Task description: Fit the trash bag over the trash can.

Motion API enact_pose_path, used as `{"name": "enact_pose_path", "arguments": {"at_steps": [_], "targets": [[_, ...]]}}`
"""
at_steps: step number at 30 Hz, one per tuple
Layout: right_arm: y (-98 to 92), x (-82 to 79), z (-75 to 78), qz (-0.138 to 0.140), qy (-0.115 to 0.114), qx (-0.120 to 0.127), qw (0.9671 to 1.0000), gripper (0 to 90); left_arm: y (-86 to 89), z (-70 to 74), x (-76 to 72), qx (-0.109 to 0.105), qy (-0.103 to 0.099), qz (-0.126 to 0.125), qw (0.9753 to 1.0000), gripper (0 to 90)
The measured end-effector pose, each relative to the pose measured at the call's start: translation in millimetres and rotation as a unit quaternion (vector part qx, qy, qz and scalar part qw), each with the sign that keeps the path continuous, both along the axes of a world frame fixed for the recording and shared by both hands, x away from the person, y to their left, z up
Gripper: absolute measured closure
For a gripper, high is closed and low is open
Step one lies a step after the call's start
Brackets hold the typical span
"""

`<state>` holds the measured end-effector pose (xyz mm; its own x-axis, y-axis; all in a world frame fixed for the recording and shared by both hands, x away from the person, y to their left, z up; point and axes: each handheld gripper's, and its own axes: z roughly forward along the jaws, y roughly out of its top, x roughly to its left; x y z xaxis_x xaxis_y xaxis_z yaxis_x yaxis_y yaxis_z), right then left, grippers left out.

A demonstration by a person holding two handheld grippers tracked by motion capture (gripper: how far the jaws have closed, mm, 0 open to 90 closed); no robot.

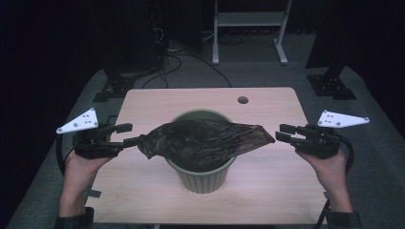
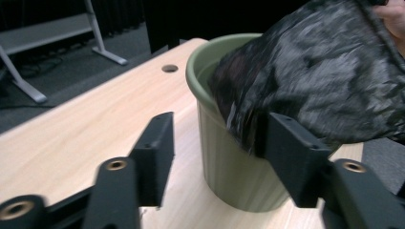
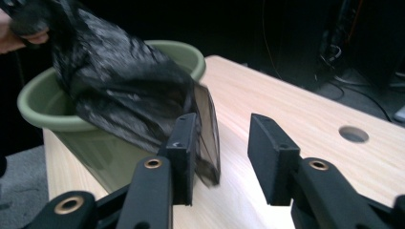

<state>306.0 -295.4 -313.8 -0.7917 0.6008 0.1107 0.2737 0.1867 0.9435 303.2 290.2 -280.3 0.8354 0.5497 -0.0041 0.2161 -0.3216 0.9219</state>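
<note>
A ribbed green bin (image 1: 204,179) stands in the middle of the wooden table (image 1: 157,102). A crumpled black plastic bag (image 1: 200,138) lies across its mouth and sags into it, with one corner sticking out on each side. My left gripper (image 1: 131,134) is open at the bag's left corner, and its nearer jaw touches the plastic. In the left gripper view the bag (image 2: 325,71) hangs partly between the open jaws of that gripper (image 2: 219,118). My right gripper (image 1: 279,133) is open at the right corner. In the right gripper view that corner (image 3: 209,138) lies in the gap of the gripper (image 3: 223,120).
A round cable hole (image 1: 242,100) sits in the table's far edge. Behind the table a white metal frame (image 1: 248,19) stands on the grey floor, with black stand bases (image 1: 332,83) and loose cables (image 1: 172,62) to either side.
</note>
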Motion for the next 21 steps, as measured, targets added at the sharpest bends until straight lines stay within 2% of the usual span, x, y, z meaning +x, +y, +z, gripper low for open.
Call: {"name": "enact_pose_path", "arguments": {"at_steps": [4,6,8,9,12,13,17,21], "targets": [[7.4,0.2,6.8,0.009,-0.006,0.002,0.9999,59.1,-1.1,7.9,-1.0,-0.005,-0.011,0.002,0.9999,34.9],[20.4,2.9,13.3,0.024,-0.013,-0.003,0.9996,57.8,-5.4,15.8,-0.8,-0.014,-0.019,-0.007,0.9997,33.4],[23.7,4.0,14.7,0.028,-0.014,-0.004,0.9995,57.1,-7.8,18.4,-0.4,-0.014,-0.02,-0.012,0.9996,32.8],[34.5,6.6,18.6,0.041,-0.016,-0.008,0.999,56.6,-15.0,23.1,0.2,-0.015,-0.024,-0.021,0.9994,32.3],[43.6,8.6,21.3,0.051,-0.018,-0.01,0.9985,55.5,-23.6,27.6,0.8,-0.017,-0.028,-0.034,0.9989,30.9],[56.4,11.7,23.8,0.065,-0.019,-0.016,0.9976,53.1,-33.3,31.5,1.4,-0.015,-0.032,-0.044,0.9984,30.5],[78.9,18.6,25.3,0.086,-0.012,-0.031,0.9958,49.2,-54.0,36.2,4.1,-0.01,-0.033,-0.065,0.9973,29.2],[94.3,23.7,25.0,0.1,-0.01,-0.033,0.9944,48.5,-69.3,38.5,7.1,-0.007,-0.032,-0.082,0.9961,28.9]]}}
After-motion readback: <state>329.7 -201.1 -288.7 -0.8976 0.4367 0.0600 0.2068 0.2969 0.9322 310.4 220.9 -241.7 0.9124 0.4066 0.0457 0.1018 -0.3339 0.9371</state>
